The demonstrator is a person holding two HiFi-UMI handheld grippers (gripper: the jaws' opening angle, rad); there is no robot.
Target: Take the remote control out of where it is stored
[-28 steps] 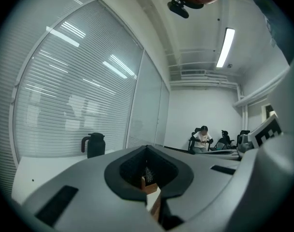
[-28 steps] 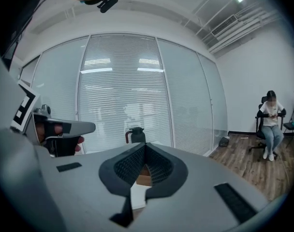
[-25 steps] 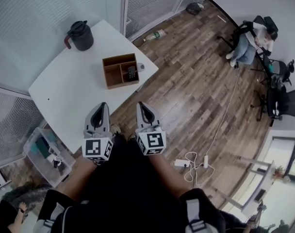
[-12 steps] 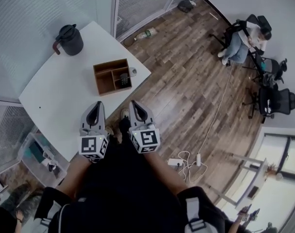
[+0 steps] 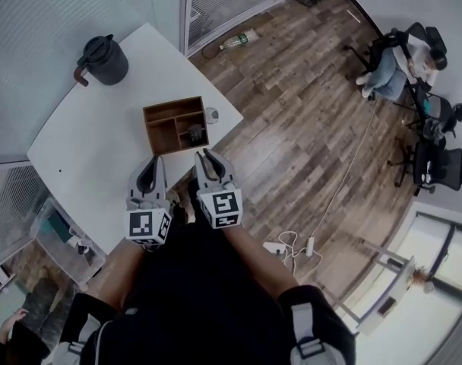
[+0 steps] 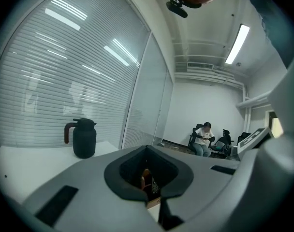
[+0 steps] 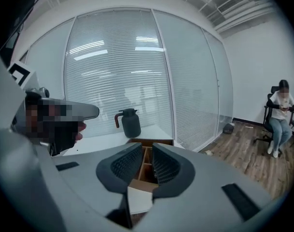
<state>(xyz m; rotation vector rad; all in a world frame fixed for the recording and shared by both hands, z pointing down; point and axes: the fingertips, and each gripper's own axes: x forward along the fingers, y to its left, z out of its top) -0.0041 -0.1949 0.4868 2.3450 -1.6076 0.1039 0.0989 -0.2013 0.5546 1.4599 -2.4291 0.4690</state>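
A brown wooden organiser box stands near the right edge of the white table. The dark remote control lies in the box's right-hand compartment. My left gripper hovers just short of the box's near side, shut and empty. Close to the box's near right corner is my right gripper; its jaws have just been opening and stand a little apart with nothing between them. In the right gripper view the box shows straight ahead past the right gripper. The left gripper shows its tips meeting.
A black jug stands at the table's far left. A small silver round thing lies beside the box. On the wooden floor are a bottle and a power strip with cable. A seated person is far right.
Both grippers have come forward and now sit close to the box's near side. The right gripper's jaws, earlier together, now show a narrow gap.
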